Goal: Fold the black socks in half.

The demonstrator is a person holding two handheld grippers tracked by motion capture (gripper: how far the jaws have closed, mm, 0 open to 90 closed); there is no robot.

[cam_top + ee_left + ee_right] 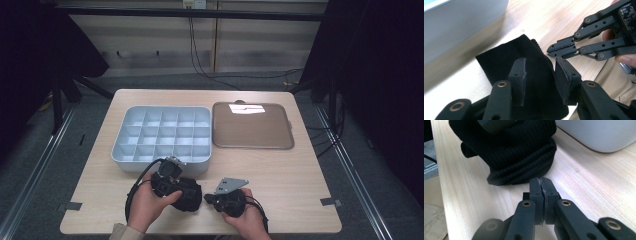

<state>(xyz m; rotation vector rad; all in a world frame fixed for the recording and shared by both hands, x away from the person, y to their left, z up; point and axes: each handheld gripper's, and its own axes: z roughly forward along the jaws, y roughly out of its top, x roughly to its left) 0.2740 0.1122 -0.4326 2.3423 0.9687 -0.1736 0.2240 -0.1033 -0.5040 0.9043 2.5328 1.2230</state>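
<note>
Black knit cloth [524, 72] lies between our left gripper [540, 75], jaws parted and unpressed. Our right gripper [541, 185] is clenched empty beside it.

Looks like a lab or recording studio: bare wooden table [280, 165] on grey carpet, black curtains [380, 60], metal floor rails [30, 175], loose cables [200, 60], taped markers [331, 202].

High view looks down from the near edge over the whole surface [280, 165]; both gripper views sit close, sharing the black cloth [506, 57].
</note>
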